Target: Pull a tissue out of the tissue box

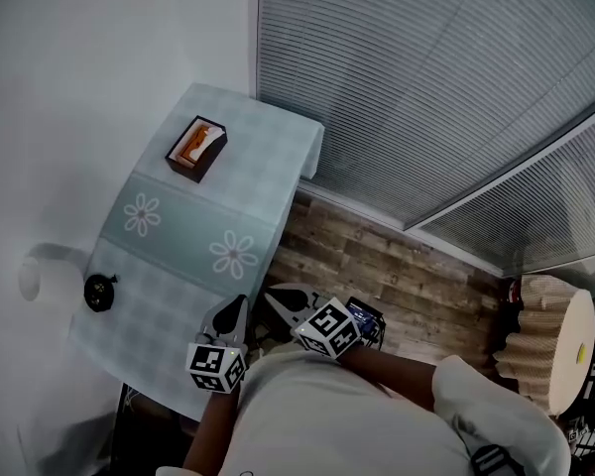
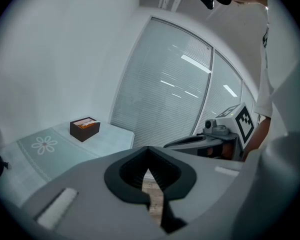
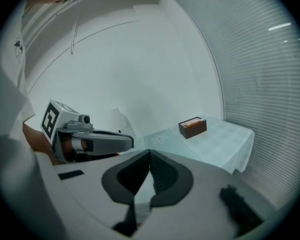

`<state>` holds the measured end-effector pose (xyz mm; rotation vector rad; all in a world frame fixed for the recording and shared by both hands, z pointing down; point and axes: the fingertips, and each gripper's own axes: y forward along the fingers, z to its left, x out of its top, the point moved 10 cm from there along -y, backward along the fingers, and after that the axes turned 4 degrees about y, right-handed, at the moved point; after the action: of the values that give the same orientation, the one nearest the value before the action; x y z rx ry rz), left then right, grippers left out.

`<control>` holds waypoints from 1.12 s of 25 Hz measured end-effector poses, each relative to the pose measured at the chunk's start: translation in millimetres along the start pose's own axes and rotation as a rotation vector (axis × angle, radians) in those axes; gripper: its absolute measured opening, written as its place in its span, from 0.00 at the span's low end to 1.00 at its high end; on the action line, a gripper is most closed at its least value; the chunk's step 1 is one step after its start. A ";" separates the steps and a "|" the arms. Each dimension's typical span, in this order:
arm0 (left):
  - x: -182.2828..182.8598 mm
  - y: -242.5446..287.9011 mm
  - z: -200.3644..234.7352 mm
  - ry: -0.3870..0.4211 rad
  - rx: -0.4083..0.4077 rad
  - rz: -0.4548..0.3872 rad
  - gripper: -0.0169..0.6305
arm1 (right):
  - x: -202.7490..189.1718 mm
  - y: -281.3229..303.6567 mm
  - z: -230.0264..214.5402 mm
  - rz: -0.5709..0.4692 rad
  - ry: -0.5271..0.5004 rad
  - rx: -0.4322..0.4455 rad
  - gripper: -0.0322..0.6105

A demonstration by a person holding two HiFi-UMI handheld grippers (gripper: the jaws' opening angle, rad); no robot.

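Note:
A dark brown tissue box (image 1: pixel 195 148) with a white-and-orange tissue showing at its opening stands near the far end of the table (image 1: pixel 178 236), which wears a pale green cloth with flower prints. Both grippers hover side by side off the table's near corner, far short of the box. My left gripper (image 1: pixel 236 308) is shut with nothing in it, and so is my right gripper (image 1: pixel 278 297). In the left gripper view the box (image 2: pixel 85 128) lies far ahead of the shut jaws (image 2: pixel 149 150). The right gripper view shows the box (image 3: pixel 192 127) beyond its shut jaws (image 3: pixel 150 152).
A small black round object (image 1: pixel 99 292) sits at the table's left edge, with a white roll (image 1: pixel 35 276) against the wall beside it. Window blinds (image 1: pixel 426 87) run along the right. Below them is wooden floor (image 1: pixel 377 266), and a ribbed tan stool (image 1: pixel 550 335) stands far right.

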<state>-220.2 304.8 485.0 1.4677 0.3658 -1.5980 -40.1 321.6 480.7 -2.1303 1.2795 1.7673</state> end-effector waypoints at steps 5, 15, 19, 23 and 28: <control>-2.6 -6.1 19.1 0.006 -0.022 -0.006 0.03 | -2.6 15.9 3.0 0.023 0.007 -0.038 0.07; 10.4 32.9 54.3 -0.030 -0.035 0.011 0.03 | 17.4 42.0 -56.2 0.025 0.063 -0.116 0.07; 23.9 77.2 72.6 -0.037 -0.010 0.035 0.03 | 32.7 57.4 -106.0 0.030 0.078 -0.101 0.07; 48.1 138.8 90.9 -0.054 0.044 0.042 0.03 | 57.4 72.8 -175.1 0.031 0.088 -0.076 0.07; 94.6 207.2 111.6 -0.073 0.121 0.003 0.03 | 103.4 90.7 -254.0 0.055 0.050 -0.010 0.07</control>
<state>-121.8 71.4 499.2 1.4945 0.2284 -1.6917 95.1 68.6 514.0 -2.1789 1.3566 1.7545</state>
